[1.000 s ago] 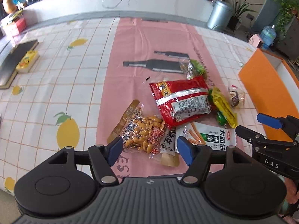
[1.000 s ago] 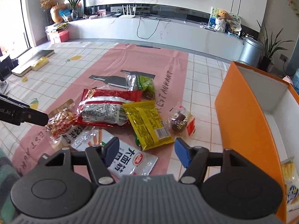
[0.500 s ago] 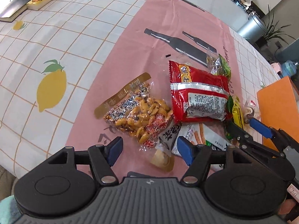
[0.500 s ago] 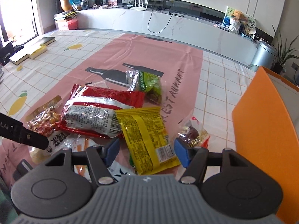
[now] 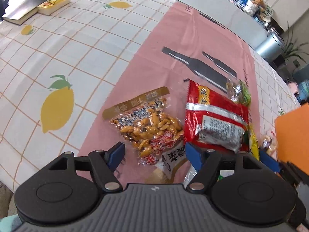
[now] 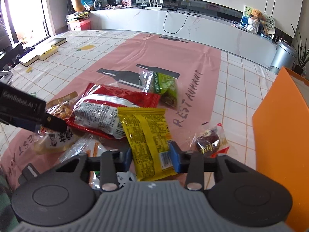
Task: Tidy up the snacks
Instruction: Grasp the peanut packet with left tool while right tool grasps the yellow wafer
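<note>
Several snack packs lie on the pink mat (image 5: 173, 44). My left gripper (image 5: 154, 152) is open, its blue fingertips on either side of the near end of a clear peanut bag (image 5: 148, 123). A red packet (image 5: 214, 119) lies to its right. My right gripper (image 6: 151, 157) is open, its fingertips on either side of the near end of a yellow packet (image 6: 148, 135). The red packet (image 6: 108, 108), a green raisin pack (image 6: 164, 87) and a small date candy (image 6: 210, 143) show in the right wrist view. The left gripper's arm (image 6: 25, 110) enters from the left.
An orange box (image 6: 280, 127) stands at the right; its edge also shows in the left wrist view (image 5: 291, 135). A book (image 5: 36, 2) and a yellow box (image 5: 54, 3) lie at the table's far left. A white pack with sticks (image 6: 92, 150) lies under the right gripper.
Both grippers have moved down and forward onto the snacks. The left now straddles the peanut bag, the right the yellow packet, with its fingers closer together.
</note>
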A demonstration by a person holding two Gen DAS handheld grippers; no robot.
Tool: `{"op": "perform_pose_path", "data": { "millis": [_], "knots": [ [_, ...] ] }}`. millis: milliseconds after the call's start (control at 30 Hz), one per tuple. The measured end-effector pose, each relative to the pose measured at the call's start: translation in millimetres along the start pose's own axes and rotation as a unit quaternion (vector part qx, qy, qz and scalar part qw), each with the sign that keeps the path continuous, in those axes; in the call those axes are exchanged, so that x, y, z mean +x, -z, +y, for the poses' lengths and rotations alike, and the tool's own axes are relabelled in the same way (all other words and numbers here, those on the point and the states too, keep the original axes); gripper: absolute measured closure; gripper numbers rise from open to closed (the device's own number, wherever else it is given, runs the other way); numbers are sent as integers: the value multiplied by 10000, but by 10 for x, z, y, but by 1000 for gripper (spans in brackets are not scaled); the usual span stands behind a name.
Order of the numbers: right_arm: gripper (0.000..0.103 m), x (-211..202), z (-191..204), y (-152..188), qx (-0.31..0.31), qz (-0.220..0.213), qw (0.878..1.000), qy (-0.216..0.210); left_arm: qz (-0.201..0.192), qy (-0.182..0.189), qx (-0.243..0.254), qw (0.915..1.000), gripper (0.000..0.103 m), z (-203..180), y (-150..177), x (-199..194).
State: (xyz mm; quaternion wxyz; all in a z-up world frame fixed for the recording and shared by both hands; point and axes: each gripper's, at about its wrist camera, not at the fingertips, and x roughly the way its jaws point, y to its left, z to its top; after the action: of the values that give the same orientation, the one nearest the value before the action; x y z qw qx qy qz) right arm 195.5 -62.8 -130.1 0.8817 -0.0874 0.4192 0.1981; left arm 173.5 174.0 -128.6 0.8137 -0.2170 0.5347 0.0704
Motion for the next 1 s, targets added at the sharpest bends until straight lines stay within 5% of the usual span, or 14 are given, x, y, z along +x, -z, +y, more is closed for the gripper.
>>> {"op": "perform_pose_path", "data": {
  "millis": [333, 667, 867, 1000],
  "knots": [
    [73, -60, -32, -10, 150, 21, 9998, -155, -89, -90, -1287, 9916, 14, 73, -181, 91],
    [73, -78, -61, -5, 292, 56, 9994, -166, -193, -682, -451, 9965, 11, -170, -223, 180],
    [74, -129, -88, 20, 318, 118, 9993, -143, 222, -589, 345, 9974, 19, -104, -230, 130],
    [74, -153, -84, 48, 238, 147, 9996, -88, 445, -802, 775, 9928, 15, -14, -229, 84]
  ]
}}
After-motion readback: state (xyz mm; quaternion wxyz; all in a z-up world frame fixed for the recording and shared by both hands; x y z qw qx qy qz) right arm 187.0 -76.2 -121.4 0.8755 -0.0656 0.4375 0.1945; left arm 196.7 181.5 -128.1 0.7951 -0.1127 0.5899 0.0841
